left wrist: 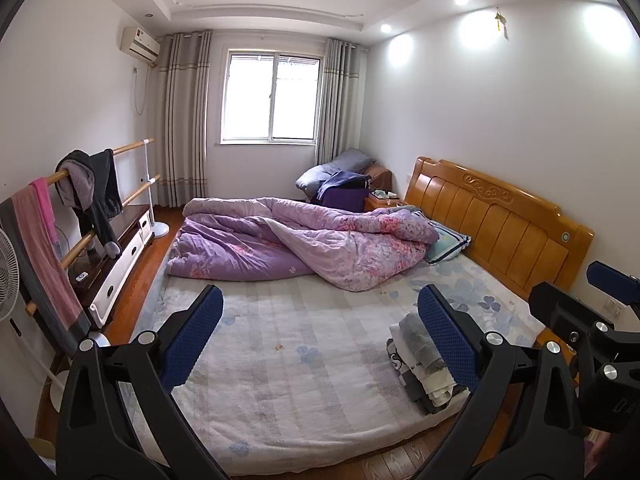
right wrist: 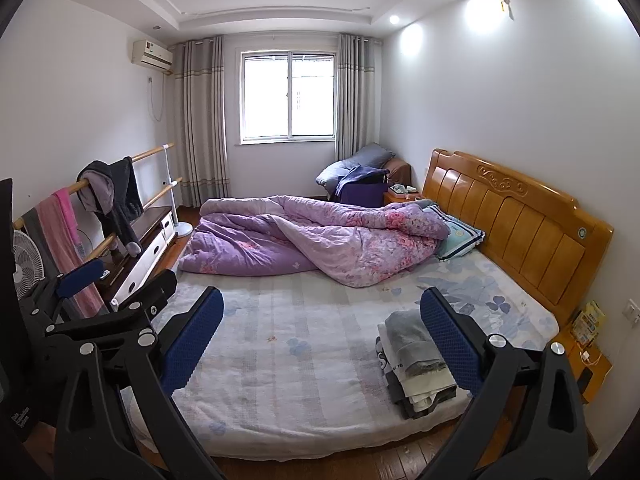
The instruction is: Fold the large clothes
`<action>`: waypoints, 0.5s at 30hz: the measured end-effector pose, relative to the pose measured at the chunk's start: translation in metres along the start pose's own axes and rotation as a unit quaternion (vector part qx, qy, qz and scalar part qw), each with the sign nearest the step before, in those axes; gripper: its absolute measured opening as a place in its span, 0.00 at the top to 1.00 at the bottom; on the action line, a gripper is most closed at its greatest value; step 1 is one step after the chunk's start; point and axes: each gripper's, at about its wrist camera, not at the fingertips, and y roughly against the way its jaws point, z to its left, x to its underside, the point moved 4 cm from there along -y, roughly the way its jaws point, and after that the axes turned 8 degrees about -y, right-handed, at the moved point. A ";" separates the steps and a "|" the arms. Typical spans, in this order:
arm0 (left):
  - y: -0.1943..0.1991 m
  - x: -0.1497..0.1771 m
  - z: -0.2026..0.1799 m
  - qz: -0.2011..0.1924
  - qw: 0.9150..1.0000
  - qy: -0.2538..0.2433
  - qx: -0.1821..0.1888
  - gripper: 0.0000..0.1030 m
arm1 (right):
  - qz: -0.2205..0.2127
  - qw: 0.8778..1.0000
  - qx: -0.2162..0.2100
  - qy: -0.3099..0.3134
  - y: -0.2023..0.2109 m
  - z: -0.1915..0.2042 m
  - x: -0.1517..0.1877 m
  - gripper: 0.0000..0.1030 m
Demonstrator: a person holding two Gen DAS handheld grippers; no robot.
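A stack of folded clothes (left wrist: pixel 416 356), grey, white and dark, lies on the bed near its right front corner; it also shows in the right wrist view (right wrist: pixel 416 360). My left gripper (left wrist: pixel 320 300) is open and empty, held above the bed's near edge. My right gripper (right wrist: pixel 322 302) is open and empty beside it, also above the near edge. The right gripper's body shows at the right of the left wrist view (left wrist: pixel 580 340), the left gripper's at the left of the right wrist view (right wrist: pixel 100 304). Dark and grey garments (left wrist: pixel 94 196) hang on a wooden rail at the left.
A rumpled purple floral quilt (left wrist: pixel 304 244) covers the far half of the bed (left wrist: pixel 288 380). A wooden headboard (left wrist: pixel 496 220) is at the right. A rail with pink towel (left wrist: pixel 44 216), a fan (left wrist: pixel 8 276) and low cabinet (left wrist: pixel 120 256) stand left.
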 end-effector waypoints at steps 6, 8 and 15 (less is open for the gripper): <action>0.000 0.001 -0.001 0.005 1.000 0.000 -0.001 0.05 | 0.001 1.000 0.002 -0.004 -0.001 -0.004 0.000 0.07; 0.000 0.001 -0.002 0.005 1.000 -0.001 -0.002 0.05 | 0.002 1.000 0.002 -0.004 -0.001 -0.004 0.000 0.07; 0.001 0.001 -0.001 0.005 1.000 -0.001 -0.005 0.05 | 0.004 1.000 0.002 -0.004 -0.001 -0.004 0.001 0.07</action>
